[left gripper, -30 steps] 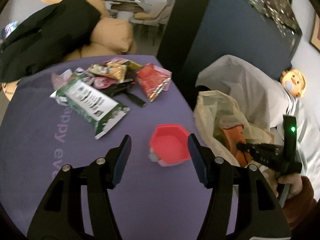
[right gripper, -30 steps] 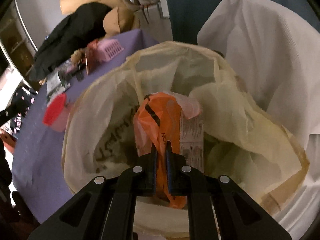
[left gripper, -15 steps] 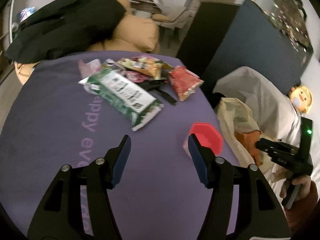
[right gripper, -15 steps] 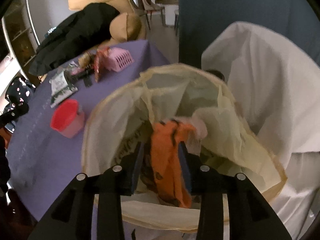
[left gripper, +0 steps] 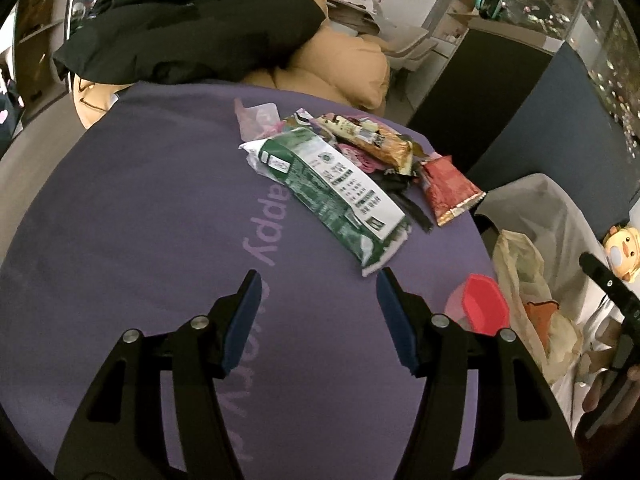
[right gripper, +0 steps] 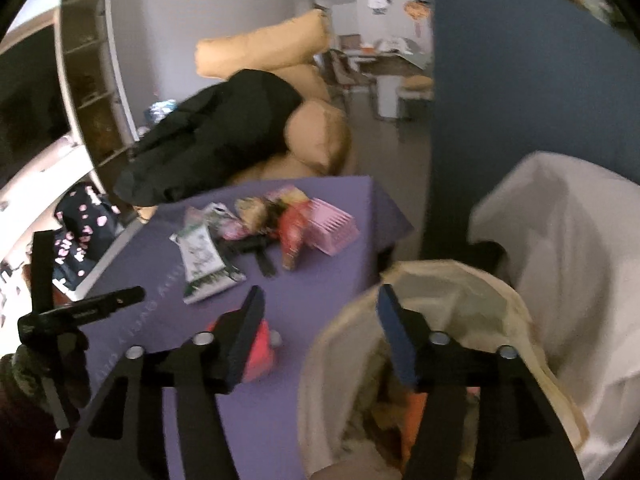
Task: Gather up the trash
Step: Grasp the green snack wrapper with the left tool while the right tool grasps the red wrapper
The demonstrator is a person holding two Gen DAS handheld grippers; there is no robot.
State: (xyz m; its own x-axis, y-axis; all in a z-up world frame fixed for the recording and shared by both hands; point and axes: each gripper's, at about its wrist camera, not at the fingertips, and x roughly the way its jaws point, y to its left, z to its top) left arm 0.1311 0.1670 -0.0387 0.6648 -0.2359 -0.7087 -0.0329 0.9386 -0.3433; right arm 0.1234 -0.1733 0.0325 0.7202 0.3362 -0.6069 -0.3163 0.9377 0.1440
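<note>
Pale lettering is showing on the purple tablecloth [left gripper: 120, 208], running from near its middle toward the near edge under the camera: the letters "appy" are reading clearly, upside down from this side, and the further letters below them are too cut off to make out. The green snack wrapper [left gripper: 332, 196] is carrying a white label with small print and a barcode-like block, too fine to read. Other wrappers are showing no legible words.

Bare purple counter [left gripper: 120, 240] at lower left of the frame, wrapper pile [left gripper: 344, 176] crowding upper centre, red cup [left gripper: 482, 304] at right edge
</note>
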